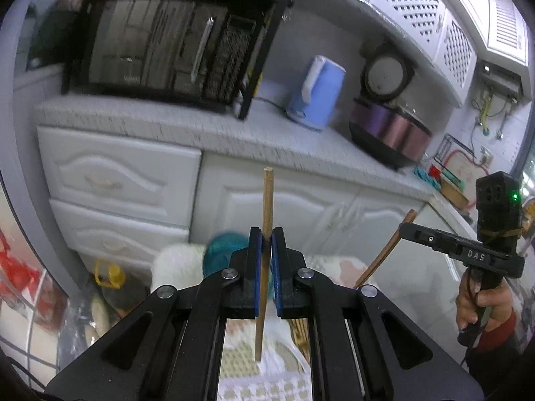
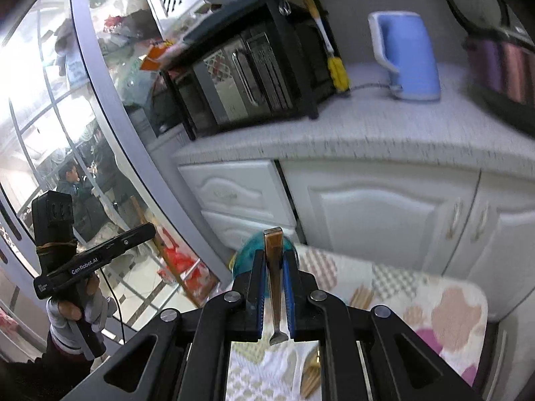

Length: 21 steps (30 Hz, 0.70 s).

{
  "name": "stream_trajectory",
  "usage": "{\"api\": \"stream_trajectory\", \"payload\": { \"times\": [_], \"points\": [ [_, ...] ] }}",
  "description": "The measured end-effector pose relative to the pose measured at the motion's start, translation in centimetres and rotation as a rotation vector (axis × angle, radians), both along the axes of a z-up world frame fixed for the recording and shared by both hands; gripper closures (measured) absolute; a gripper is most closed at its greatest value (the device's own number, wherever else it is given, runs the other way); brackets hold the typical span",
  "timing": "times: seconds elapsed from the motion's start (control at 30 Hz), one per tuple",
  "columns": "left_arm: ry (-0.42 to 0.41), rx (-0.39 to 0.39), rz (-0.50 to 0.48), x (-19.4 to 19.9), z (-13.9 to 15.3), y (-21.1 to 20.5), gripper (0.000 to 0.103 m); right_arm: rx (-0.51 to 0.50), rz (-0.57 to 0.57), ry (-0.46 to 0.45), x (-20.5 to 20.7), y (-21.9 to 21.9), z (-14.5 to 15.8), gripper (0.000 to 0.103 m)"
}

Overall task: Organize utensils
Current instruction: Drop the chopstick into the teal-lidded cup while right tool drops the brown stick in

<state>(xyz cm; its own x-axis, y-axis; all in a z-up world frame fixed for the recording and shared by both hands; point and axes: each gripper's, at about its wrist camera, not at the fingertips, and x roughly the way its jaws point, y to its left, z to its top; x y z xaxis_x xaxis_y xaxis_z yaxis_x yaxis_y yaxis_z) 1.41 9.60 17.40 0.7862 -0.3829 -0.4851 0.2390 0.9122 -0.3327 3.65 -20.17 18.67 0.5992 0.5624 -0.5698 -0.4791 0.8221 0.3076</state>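
Observation:
My left gripper (image 1: 266,234) is shut on a single light wooden chopstick (image 1: 267,200), which stands upright between the blue pads. In the right wrist view, my right gripper (image 2: 274,254) is shut on a pair of dark brown chopsticks (image 2: 273,244), seen end-on. The left wrist view shows the right gripper (image 1: 404,228) from the side, with the brown chopsticks (image 1: 384,257) slanting down out of it. The left gripper (image 2: 148,230) appears at the left of the right wrist view, held by a hand (image 2: 72,310). Both grippers hang above a patterned tablecloth (image 2: 418,300).
More chopsticks (image 2: 361,295) and gold utensils (image 2: 312,379) lie on the cloth, next to a blurred teal object (image 1: 224,250). Behind are white cabinets (image 1: 127,173) and a counter with a microwave (image 1: 160,50) in a black rack, a blue kettle (image 1: 317,93) and a rice cooker (image 1: 391,130).

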Motion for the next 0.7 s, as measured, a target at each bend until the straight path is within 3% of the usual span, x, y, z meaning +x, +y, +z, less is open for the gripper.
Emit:
{"api": "stream_trajectory", "payload": {
  "times": [0.17,0.33,0.7],
  "points": [
    [-0.045,0.018,0.044,2.3,1.6,0.5,0.098,-0.012,0.002,-0.043,3.0,2.2,1.7,0.094],
    [-0.059,0.055,0.088,4.7,1.6,0.5,0.098,-0.039,-0.011,-0.054,6.1,4.7,1.4,0.094],
    [0.039,0.056,0.096,8.3,-2.7,0.8,0.098,-0.084,0.007,0.077,11.1,7.6,-5.2,0.094]
  ]
}}
